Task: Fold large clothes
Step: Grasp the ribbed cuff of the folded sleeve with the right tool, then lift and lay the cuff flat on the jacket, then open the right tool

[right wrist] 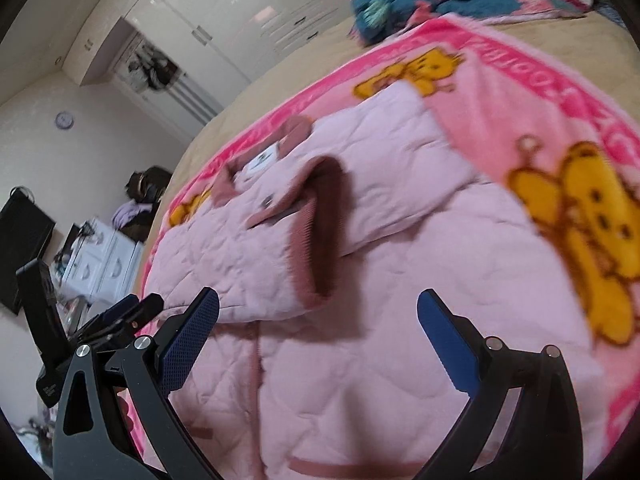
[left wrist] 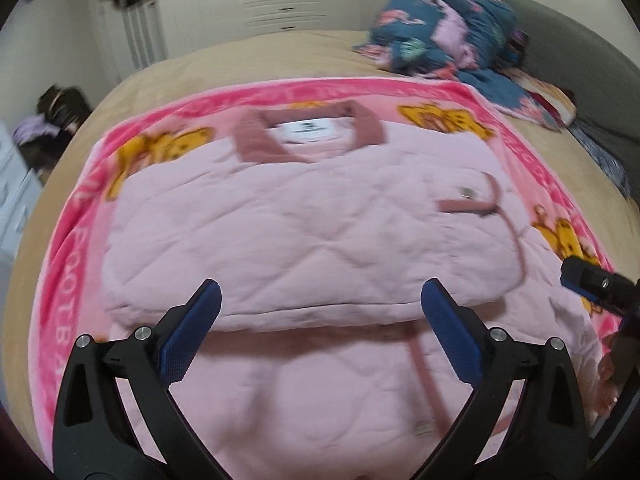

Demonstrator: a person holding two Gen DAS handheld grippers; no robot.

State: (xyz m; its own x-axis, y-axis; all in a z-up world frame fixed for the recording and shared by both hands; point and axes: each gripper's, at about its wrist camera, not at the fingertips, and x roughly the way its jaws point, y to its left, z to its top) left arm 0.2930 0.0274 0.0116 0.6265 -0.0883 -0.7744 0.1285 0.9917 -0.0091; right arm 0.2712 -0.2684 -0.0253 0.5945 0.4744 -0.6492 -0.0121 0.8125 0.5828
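Where the beige bed carries a bright pink cartoon blanket, the pale pink quilted garment lies flat on that blanket, collar at the far side, its long axis running away from both grippers. Sleeves: folded across the chest, the dark ribbed cuff uppermost. Fold edge: a crosswise ridge just beyond the left gripper, jaws spread wide, nothing between them, the lower body of the garment beneath. Right gripper: jaws likewise apart and empty, hovering over the hem half, nearer the cuff. Judged next: taking the near hem toward the collar, both grippers about equally placed. Surroundings: a blue floral quilt heaped well beyond the collar; white wardrobe behind. Obstructions: none seen on the garment.
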